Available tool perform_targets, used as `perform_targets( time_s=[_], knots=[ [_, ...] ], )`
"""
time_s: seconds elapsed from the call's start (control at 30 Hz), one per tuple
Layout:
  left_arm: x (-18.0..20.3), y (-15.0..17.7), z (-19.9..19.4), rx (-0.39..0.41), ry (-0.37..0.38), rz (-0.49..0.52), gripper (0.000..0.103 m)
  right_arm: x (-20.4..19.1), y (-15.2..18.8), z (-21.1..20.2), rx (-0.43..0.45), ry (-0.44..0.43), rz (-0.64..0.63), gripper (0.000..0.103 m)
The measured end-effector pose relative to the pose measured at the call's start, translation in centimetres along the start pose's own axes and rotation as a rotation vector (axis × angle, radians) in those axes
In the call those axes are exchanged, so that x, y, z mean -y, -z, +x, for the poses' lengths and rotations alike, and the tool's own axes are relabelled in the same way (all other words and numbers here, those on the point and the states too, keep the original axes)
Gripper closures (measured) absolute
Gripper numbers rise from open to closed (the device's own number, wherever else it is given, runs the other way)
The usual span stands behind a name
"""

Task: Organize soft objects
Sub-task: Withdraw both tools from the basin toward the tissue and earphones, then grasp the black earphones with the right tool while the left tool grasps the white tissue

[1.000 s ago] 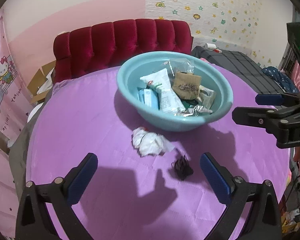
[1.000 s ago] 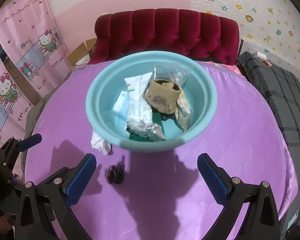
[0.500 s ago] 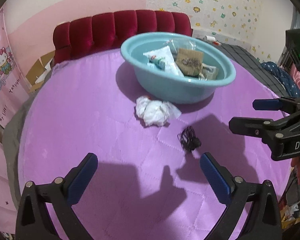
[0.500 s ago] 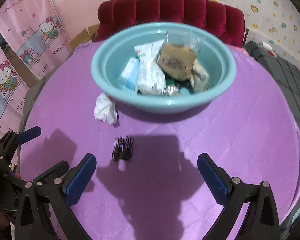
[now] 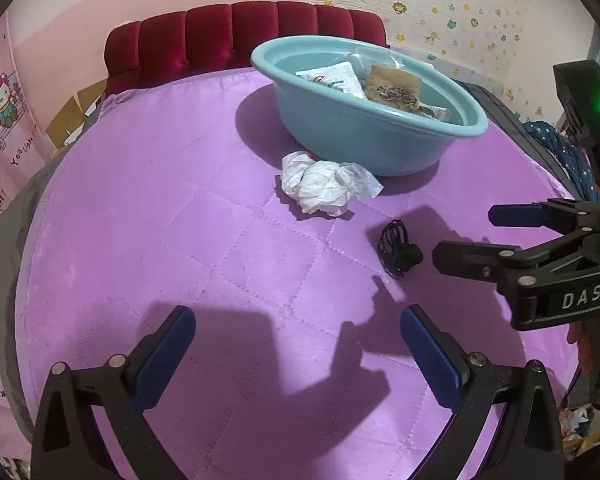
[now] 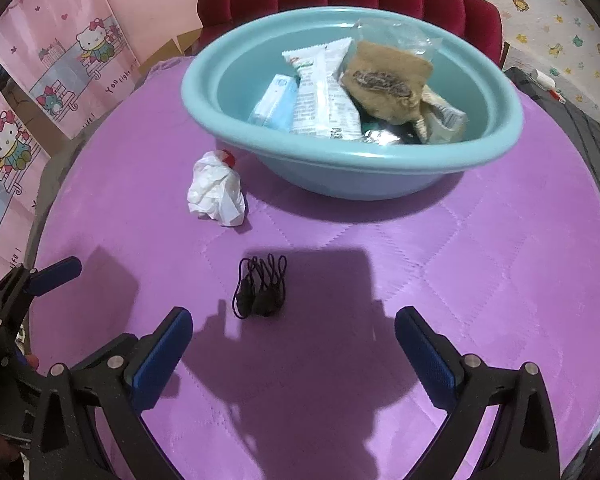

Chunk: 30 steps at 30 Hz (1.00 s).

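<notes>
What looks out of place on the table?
Two soft items lie outside the teal basin while the packets sit inside it: a crumpled white bag beside its left wall, and a small black cord bundle loose on the purple cover. Both grippers are empty, jaws open. Nothing looks spilled or damaged.

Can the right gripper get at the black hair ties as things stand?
Probably yes: the right gripper is open, and the black hair ties lie on bare purple cloth just ahead of it, slightly left, with nothing between.

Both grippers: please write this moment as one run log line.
left gripper: open, empty | right gripper: open, empty, facing hair ties | tissue: beside basin | packets: in basin
</notes>
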State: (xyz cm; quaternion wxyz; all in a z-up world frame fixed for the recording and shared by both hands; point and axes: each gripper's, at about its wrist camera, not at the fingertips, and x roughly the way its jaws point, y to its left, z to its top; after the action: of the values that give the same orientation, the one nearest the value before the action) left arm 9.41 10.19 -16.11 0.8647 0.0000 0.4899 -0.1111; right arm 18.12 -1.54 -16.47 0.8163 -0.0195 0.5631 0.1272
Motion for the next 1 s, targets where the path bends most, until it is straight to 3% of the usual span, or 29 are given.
perform_targets(
  time_s=[0.17,0.23,0.4,0.47,0.5,0.53,0.57,0.8,1.0],
  knots=[
    [-0.4,0.3,1.0,-0.004,0.009,0.003,0.000,-0.7,-0.2,1.2,0.012,-0.007,-0.012,0.004],
    [-0.5,0.3,1.4,-0.008,0.012,0.001,0.000,-1.2,-0.3,2.0,0.007,-0.008,-0.022,0.013],
    [-1.0,0.4,1.9,-0.015,0.014,-0.006,0.000,-1.6,-0.8,3.2,-0.008,-0.033,-0.021,0.025],
    [-1.2,0.4,2.0,-0.014,0.017,-0.012,0.000,-1.7,-1.1,3.6,-0.007,-0.041,-0.021,0.036],
    [-1.2,0.3,2.0,-0.013,0.016,-0.011,0.000,-1.8,-1.2,3.9,-0.010,-0.049,-0.019,0.049],
    [-1.2,0.3,2.0,-0.013,0.014,-0.010,0.000,-1.8,-1.2,4.1,-0.016,-0.056,-0.016,0.069],
    [-1.2,0.3,2.0,-0.012,0.015,-0.009,0.000,-1.7,-1.1,4.3,-0.020,-0.062,-0.014,0.079],
    [-0.9,-0.1,2.3,-0.017,0.013,-0.005,0.000,-1.0,-0.6,3.1,0.011,-0.077,-0.001,0.084],
    [0.0,-1.1,2.1,0.028,-0.001,-0.016,0.000,0.1,-0.6,1.6,0.025,-0.058,0.004,0.084]
  ],
)
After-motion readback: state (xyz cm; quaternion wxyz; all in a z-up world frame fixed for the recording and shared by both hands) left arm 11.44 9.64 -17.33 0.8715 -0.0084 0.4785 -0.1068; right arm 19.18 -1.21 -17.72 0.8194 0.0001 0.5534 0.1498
